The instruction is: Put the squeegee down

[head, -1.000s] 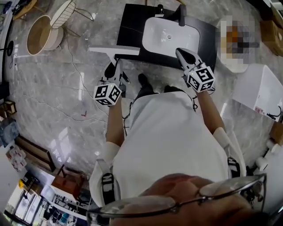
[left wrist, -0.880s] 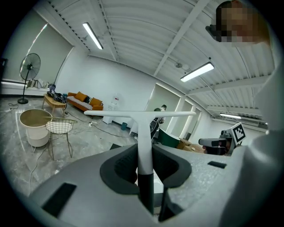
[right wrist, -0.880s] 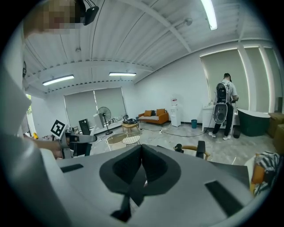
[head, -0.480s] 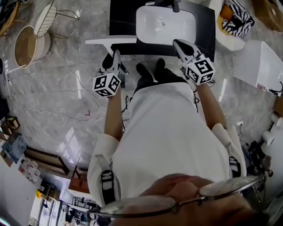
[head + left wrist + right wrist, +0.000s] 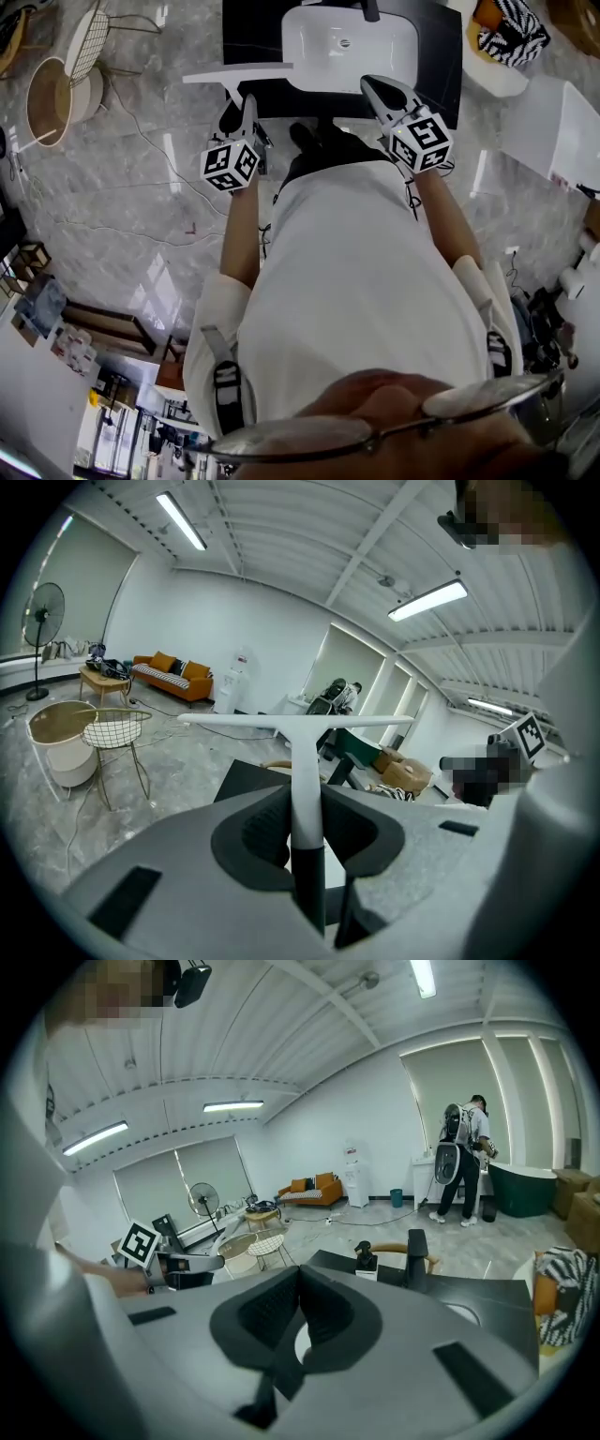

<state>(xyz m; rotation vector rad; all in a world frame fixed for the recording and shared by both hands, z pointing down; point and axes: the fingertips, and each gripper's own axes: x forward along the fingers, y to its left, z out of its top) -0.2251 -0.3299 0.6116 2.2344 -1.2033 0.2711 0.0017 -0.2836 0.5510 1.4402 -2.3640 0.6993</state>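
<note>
Left gripper [image 5: 305, 813] clamps the squeegee [image 5: 302, 752] handle; its blade [image 5: 239, 73] runs crosswise, upper centre of head view, over the counter's [image 5: 246, 28] left edge. Right gripper [image 5: 298, 1288] closed, empty. I judge the set-down lies straight ahead.
</note>
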